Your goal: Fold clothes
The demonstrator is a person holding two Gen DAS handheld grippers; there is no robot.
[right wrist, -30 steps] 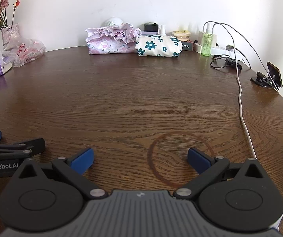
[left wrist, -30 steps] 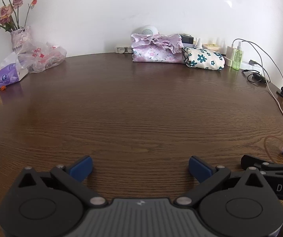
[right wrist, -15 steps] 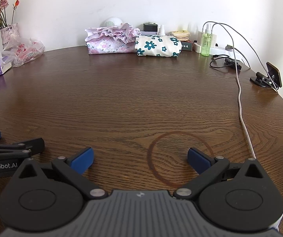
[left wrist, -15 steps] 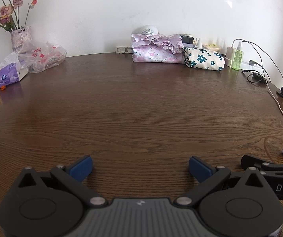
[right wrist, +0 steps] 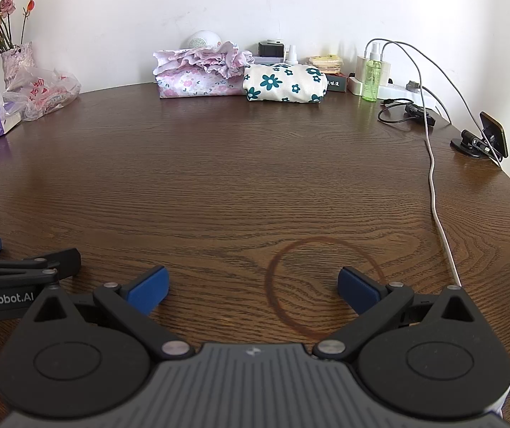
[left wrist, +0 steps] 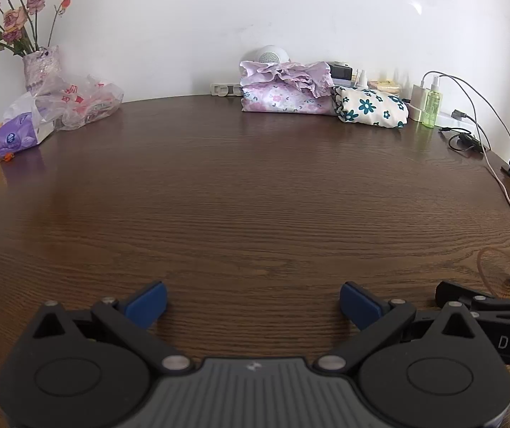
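Two folded garments lie at the far edge of the brown wooden table (left wrist: 255,196) by the wall: a pink floral one with a ruffle (left wrist: 285,87) (right wrist: 201,71) and, to its right, a cream one with teal flowers (left wrist: 370,107) (right wrist: 285,83). My left gripper (left wrist: 253,303) is open and empty, low over the near table. My right gripper (right wrist: 253,289) is open and empty beside it, over a dark ring stain (right wrist: 322,285). Each gripper shows at the edge of the other's view. No garment lies near either gripper.
A vase of dried roses (left wrist: 41,67), a plastic bag (left wrist: 83,101) and a tissue pack (left wrist: 19,135) stand at the back left. A green spray bottle (right wrist: 372,75), chargers, a white cable (right wrist: 433,164) and a phone on a stand (right wrist: 492,139) are at the right.
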